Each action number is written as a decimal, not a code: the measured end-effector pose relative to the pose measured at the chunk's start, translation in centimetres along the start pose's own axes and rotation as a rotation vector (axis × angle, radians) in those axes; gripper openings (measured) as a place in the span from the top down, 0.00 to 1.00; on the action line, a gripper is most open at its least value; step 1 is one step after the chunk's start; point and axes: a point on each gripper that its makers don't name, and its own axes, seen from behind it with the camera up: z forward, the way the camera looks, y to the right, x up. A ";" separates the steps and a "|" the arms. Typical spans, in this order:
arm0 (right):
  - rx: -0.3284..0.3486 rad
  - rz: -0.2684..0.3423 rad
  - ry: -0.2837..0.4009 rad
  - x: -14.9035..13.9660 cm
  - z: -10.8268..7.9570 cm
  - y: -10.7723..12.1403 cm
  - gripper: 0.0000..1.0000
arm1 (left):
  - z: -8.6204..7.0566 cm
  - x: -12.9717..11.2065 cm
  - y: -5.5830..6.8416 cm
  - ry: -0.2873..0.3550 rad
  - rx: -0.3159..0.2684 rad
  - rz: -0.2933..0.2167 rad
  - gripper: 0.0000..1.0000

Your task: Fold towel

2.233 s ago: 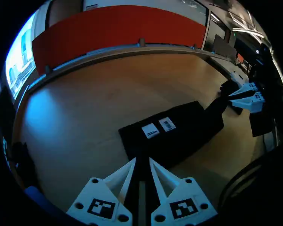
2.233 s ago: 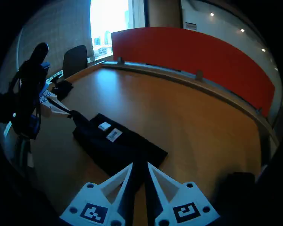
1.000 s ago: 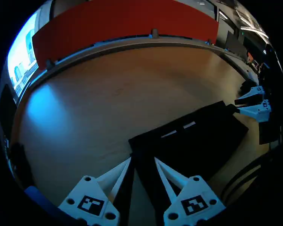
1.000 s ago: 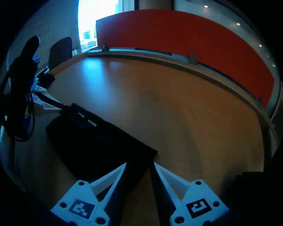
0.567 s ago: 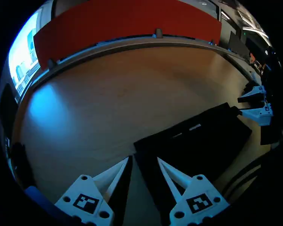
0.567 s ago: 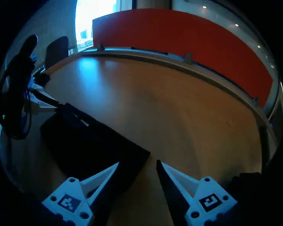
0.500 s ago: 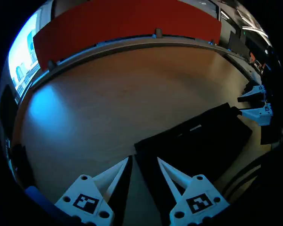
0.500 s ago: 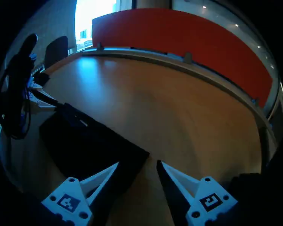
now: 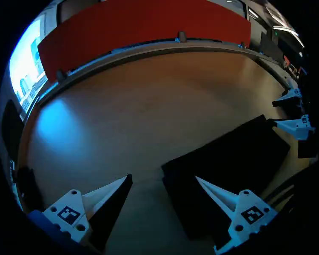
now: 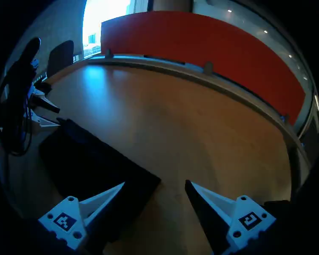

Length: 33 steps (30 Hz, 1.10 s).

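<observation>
A black towel (image 9: 232, 168) lies folded flat on the wooden table (image 9: 129, 110). My left gripper (image 9: 163, 177) stands wide open at the towel's near corner, with nothing between its fingers. In the left gripper view my right gripper (image 9: 274, 113) is at the towel's far end, also open. In the right gripper view the towel (image 10: 87, 163) lies to the lower left, and my right gripper (image 10: 155, 183) is open over its near corner. The left gripper (image 10: 58, 118) shows at the towel's far end, held by a dark-sleeved hand (image 10: 17, 102).
A red partition (image 9: 138, 25) runs along the table's far edge behind a raised rail. An office chair (image 10: 59, 59) stands by a bright window (image 10: 110, 21). Dark objects sit near the table's right end (image 9: 306, 146). Bare wood stretches beyond the towel.
Both grippers were shut on towel corners and carried them over; the white labels got folded under. Both have now opened wide and let go, and the towel lies flat.
</observation>
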 end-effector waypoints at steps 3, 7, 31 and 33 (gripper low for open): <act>-0.009 -0.001 0.007 0.3 0.0 0.3 0.00 | 0.0 0.3 -0.3 0.007 0.012 -0.009 0.01; -0.026 -0.006 0.017 0.7 0.0 0.7 0.00 | 0.0 0.8 -0.6 0.016 0.022 -0.017 0.01; -0.045 -0.008 0.049 2.1 -0.6 1.2 0.00 | -0.7 1.3 -1.6 0.035 0.051 -0.028 0.01; -0.045 -0.007 0.055 2.4 -0.7 1.2 0.00 | -0.9 1.3 -1.6 0.037 0.053 -0.028 0.01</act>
